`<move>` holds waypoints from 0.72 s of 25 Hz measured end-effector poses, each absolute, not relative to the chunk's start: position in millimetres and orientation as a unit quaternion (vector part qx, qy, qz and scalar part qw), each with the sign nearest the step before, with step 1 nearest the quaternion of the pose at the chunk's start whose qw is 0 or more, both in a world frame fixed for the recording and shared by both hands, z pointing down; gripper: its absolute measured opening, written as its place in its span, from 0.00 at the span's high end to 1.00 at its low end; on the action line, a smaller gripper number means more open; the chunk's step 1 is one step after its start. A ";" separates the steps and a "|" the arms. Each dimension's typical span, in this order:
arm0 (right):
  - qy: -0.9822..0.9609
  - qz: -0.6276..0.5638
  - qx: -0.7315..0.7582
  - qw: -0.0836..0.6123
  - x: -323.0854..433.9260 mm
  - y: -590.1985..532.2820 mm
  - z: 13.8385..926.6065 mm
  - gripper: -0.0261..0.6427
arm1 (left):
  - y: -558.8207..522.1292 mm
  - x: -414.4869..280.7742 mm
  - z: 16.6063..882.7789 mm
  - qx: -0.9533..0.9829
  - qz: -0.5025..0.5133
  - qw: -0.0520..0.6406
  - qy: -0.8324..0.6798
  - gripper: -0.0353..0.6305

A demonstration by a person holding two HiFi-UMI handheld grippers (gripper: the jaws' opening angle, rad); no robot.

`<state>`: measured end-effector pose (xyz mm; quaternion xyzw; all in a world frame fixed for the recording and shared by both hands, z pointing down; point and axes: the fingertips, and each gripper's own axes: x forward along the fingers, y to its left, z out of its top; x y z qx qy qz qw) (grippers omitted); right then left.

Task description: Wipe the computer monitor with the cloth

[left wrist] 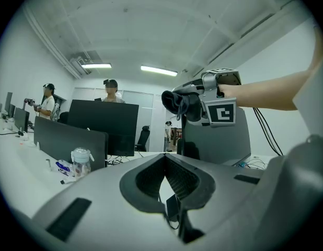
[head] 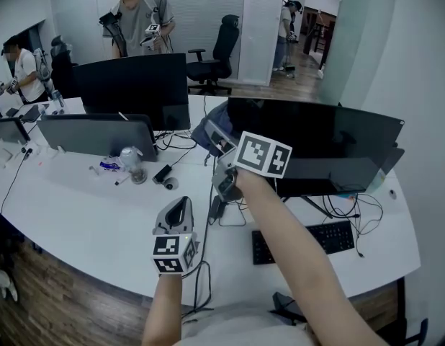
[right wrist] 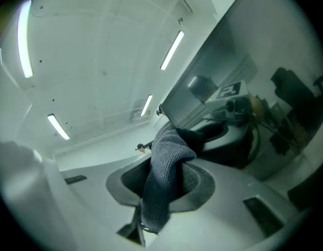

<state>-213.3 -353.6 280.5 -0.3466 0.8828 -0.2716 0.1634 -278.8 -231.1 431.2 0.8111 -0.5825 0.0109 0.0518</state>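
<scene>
The right tool (head: pixel 217 141) is clamped on one grey knitted cloth (right wrist: pixel 166 161), which fills the gap between its jaws and hangs out below them. In the head view the cloth (head: pixel 208 126) is held up at the upper left corner of the dark monitor (head: pixel 330 146). In the right gripper view its far end lies against the screen (right wrist: pixel 229 77), which mirrors the tool. The left tool (left wrist: pixel 164 163) has its jaws together with nothing between them. It sits low over the white desk (head: pixel 78 215), in front of the monitor and well apart from the cloth.

There are two tools, one cloth and one black keyboard (head: pixel 309 240), which lies below the monitor. Two other dark screens (head: pixel 132 85) stand further left on the desk. One clear jar (head: pixel 133 164) with a pale lid stands near them; what it holds cannot be made out. Three people (head: pixel 136 13) stand in the background, and one black office chair (head: pixel 219 52) is beyond the desk.
</scene>
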 end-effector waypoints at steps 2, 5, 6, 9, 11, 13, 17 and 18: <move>0.884 -0.269 -0.345 0.165 -213.3 -354.6 276.0 0.82 | -231.1 -278.7 430.6 0.811 0.010 0.051 -0.583 0.93; 0.886 -0.264 -0.344 0.166 -214.0 -355.6 269.9 0.82 | -230.1 -278.9 430.9 0.810 0.010 0.053 -0.583 0.93; 0.886 -0.263 -0.344 0.166 -214.1 -355.8 267.9 0.82 | -229.7 -278.8 431.2 0.811 0.010 0.052 -0.583 0.93; 0.888 -0.257 -0.343 0.169 -213.7 -356.4 260.3 0.82 | -228.7 -278.9 431.6 0.810 0.011 0.051 -0.584 0.93; 0.890 -0.251 -0.341 0.169 -214.5 -357.4 255.4 0.82 | -229.2 -279.9 431.9 0.809 0.010 0.052 -0.586 0.93; 0.892 -0.245 -0.341 0.168 -215.5 -358.6 251.6 0.82 | -230.3 -280.2 432.2 0.809 0.010 0.052 -0.586 0.93; 0.894 -0.237 -0.339 0.169 -216.4 -359.8 244.0 0.82 | -230.2 -278.6 432.3 0.810 0.009 0.055 -0.584 0.93; 0.895 -0.236 -0.338 0.169 -216.7 -359.9 242.6 0.82 | -230.2 -278.3 432.2 0.810 0.009 0.056 -0.584 0.93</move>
